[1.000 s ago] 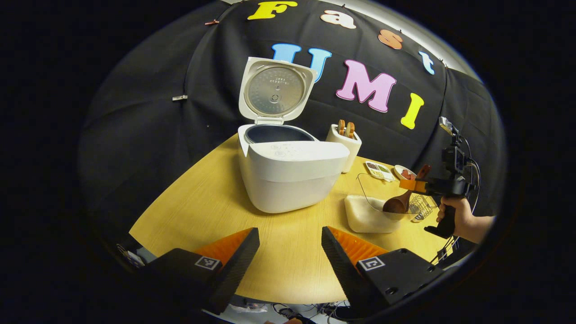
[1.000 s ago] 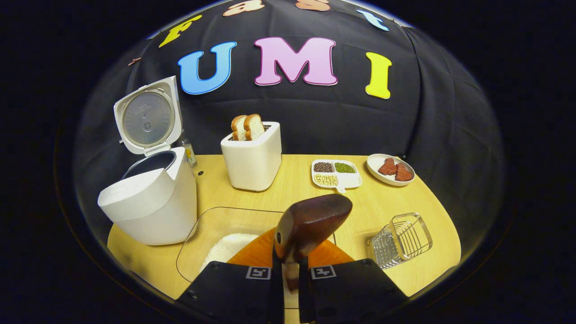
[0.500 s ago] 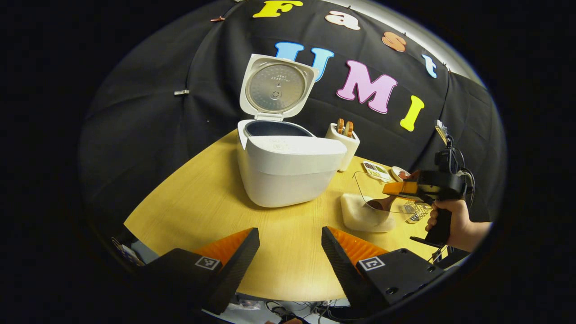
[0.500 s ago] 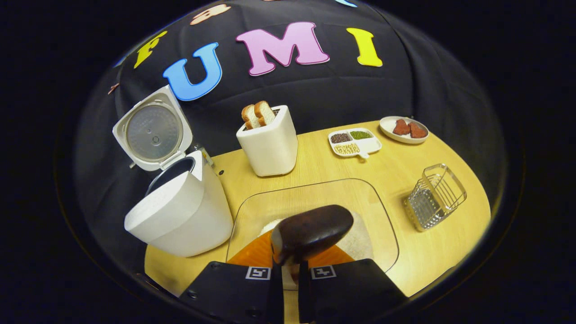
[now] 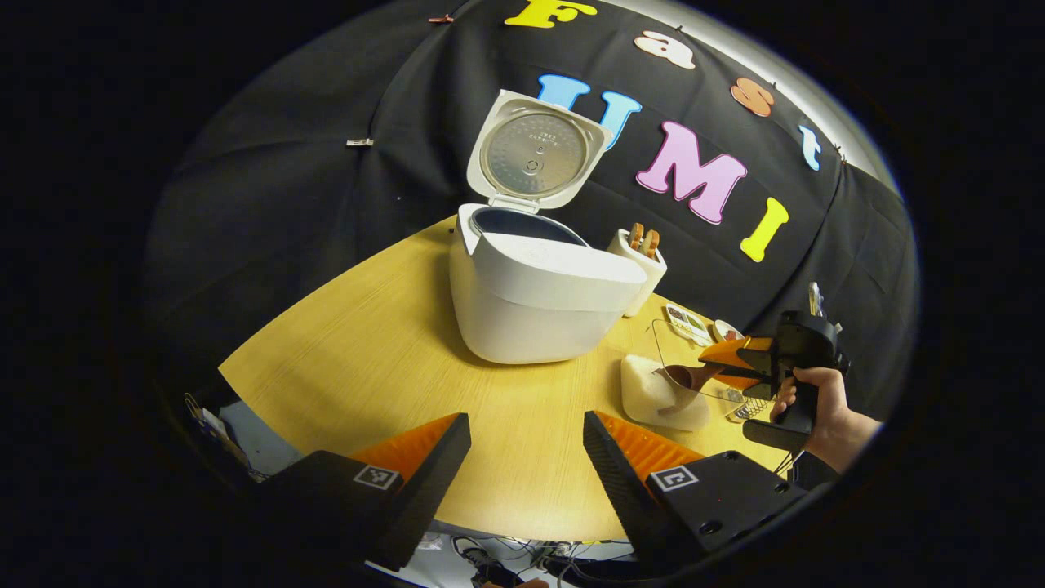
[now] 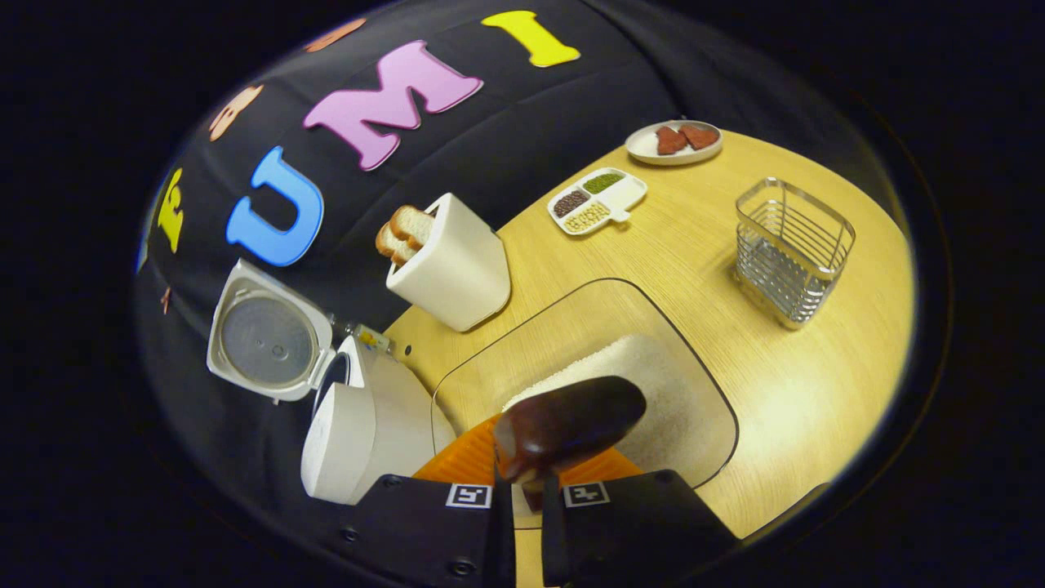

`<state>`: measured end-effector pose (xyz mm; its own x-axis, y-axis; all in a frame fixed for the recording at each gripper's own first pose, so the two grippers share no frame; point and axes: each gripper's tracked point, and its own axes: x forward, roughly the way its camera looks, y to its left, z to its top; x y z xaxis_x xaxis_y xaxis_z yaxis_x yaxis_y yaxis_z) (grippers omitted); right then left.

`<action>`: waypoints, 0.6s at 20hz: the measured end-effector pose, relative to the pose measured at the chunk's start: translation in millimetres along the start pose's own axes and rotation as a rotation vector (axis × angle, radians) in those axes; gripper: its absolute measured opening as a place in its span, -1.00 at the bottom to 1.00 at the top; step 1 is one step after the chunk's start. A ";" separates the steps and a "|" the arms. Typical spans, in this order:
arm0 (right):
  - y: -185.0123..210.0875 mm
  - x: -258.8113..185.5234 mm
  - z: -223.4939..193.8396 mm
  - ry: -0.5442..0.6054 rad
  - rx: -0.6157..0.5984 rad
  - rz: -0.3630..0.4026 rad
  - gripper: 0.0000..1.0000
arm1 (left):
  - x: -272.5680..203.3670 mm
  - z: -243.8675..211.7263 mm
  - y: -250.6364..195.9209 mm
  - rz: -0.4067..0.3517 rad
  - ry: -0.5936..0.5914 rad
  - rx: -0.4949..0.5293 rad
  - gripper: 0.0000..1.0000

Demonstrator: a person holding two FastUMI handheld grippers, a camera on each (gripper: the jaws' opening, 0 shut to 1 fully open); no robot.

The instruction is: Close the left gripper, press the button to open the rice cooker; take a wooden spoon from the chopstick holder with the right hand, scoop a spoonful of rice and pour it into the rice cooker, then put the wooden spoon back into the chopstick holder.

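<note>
Right gripper view: right gripper (image 6: 526,490) grips wooden spoon (image 6: 567,425), seemingly over rice (image 6: 653,392)

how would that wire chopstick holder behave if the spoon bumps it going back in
The wire chopstick holder is open mesh and looks empty, so probably light and apt to slide on the smooth table. Its flat, fairly wide base suggests it would skid before tipping.

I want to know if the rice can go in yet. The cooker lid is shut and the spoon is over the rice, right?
Not quite. The cooker lid is open, standing upright behind the pot, as the left gripper view shows. The rest holds: the right tool holds the spoon over the rice.
</note>
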<state>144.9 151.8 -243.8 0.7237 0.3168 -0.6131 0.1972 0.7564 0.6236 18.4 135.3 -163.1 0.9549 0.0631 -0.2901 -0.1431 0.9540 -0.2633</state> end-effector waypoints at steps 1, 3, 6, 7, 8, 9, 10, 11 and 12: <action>-4.3 -1.2 1.5 0.004 0.060 -0.006 -0.65 | -1.5 6.1 6.2 0.027 -0.023 -0.003 0.96; -13.6 -2.7 4.2 0.014 0.140 -0.014 -0.66 | -7.0 16.3 5.4 0.023 -0.053 -0.009 0.92; -22.0 -8.7 20.7 -0.015 0.185 -0.017 -0.66 | -7.7 18.7 3.1 0.018 -0.061 -0.001 0.92; -21.4 -12.6 26.6 -0.029 0.200 -0.012 -0.66 | -8.0 18.9 2.6 0.015 -0.057 0.002 0.92; -20.3 -14.9 34.6 -0.040 0.216 -0.006 -0.66 | -7.7 18.7 0.4 0.008 -0.053 0.005 0.92; -18.1 -18.4 41.3 -0.051 0.233 -0.001 -0.66 | -7.9 18.6 -2.3 0.002 -0.050 0.008 0.92; -17.3 -21.8 48.4 -0.062 0.248 0.004 -0.66 | -6.8 18.4 -3.9 -0.003 -0.049 0.012 0.91; -16.6 -25.8 54.4 -0.072 0.261 0.010 -0.75 | -6.8 19.8 -4.4 -0.006 -0.051 0.018 0.92; -15.1 -29.2 60.0 -0.081 0.272 0.015 -0.66 | -5.5 18.8 -6.5 -0.010 -0.052 0.022 0.92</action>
<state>160.5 96.8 -206.2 0.7761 0.2719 -0.5690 0.3484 0.5671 0.7463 19.0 134.3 -142.5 0.9686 0.0676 -0.2394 -0.1278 0.9609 -0.2457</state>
